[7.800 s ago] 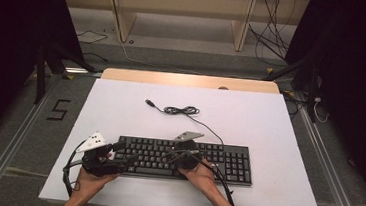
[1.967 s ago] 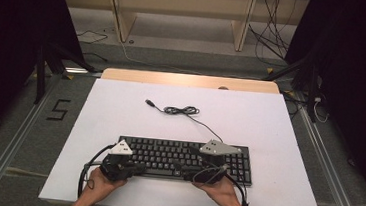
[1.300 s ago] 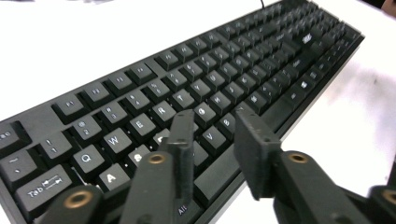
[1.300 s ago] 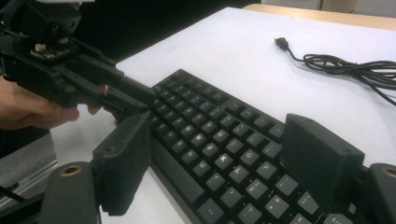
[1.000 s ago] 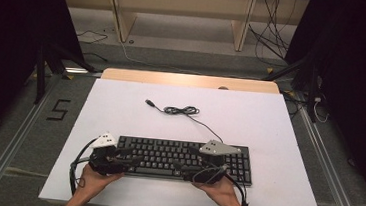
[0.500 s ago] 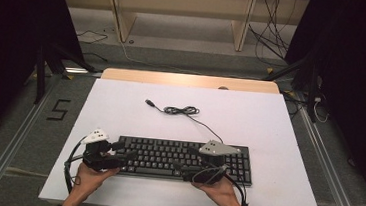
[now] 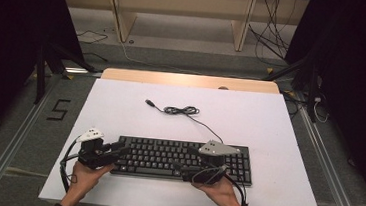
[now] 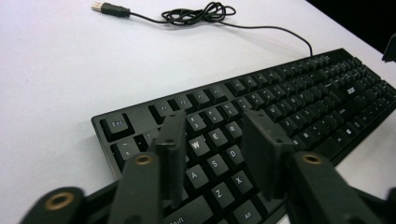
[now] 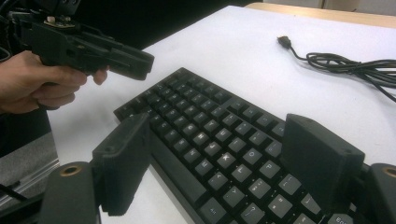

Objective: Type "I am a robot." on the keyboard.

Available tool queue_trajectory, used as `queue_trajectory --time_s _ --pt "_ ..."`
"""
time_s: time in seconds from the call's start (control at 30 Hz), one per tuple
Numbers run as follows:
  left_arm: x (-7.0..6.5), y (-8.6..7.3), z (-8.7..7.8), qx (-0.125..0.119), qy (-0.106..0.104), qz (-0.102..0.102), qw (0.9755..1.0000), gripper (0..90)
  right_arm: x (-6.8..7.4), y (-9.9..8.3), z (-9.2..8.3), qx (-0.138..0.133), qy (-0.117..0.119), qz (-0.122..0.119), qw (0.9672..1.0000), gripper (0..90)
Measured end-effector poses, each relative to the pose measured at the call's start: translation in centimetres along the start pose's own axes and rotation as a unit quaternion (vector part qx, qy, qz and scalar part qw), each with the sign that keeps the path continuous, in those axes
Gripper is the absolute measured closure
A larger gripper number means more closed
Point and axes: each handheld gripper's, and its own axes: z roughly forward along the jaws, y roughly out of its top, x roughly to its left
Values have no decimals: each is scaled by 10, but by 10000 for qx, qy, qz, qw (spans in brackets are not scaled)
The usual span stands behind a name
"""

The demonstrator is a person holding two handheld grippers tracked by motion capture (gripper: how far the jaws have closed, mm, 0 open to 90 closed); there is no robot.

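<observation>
A black keyboard (image 7: pixel 183 159) lies near the table's front edge, and its cable (image 7: pixel 181 111) coils behind it with the USB plug free. My left gripper (image 7: pixel 120 150) hovers over the keyboard's left end. Its jaws (image 8: pixel 212 122) stand apart above the W, E, S and D keys. They have just been closing, with nothing held between them. My right gripper (image 7: pixel 185 169) is open at the keyboard's front edge, right of the middle. One of its fingers (image 9: pixel 123 165) sits just off the front edge and the other is over the keys. The left gripper (image 9: pixel 139 63) also shows in the right gripper view.
The white table (image 7: pixel 250 114) has a wooden strip (image 7: pixel 190 80) along its far edge. Behind it stand wooden shelf legs (image 7: pixel 120 17) and loose floor cables (image 7: pixel 271 45). Metal rails (image 7: pixel 17 138) run along both sides of the table.
The left gripper slid right along the keyboard, then back to its left end, and shifted slightly over the last second. The right gripper moved right from mid-keyboard earlier and has since stayed still.
</observation>
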Motion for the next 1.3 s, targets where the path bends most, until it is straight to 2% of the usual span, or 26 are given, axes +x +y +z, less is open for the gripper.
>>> queue_trajectory --time_s 0.23,0.43,0.97,1.3 --pt "0 -2 4 259 58 114 9996 803 0 0 0 4 1 1 10000 252" --pt "-1 -3 9 454 106 212 9987 885 1 0 0 9 7 10 10000 252" --pt "-2 -5 16 724 134 272 9969 889 1 0 0 5 10 14 10000 252" --pt "-2 -5 17 769 150 268 9966 889 1 0 1 14 12 15 10000 252"
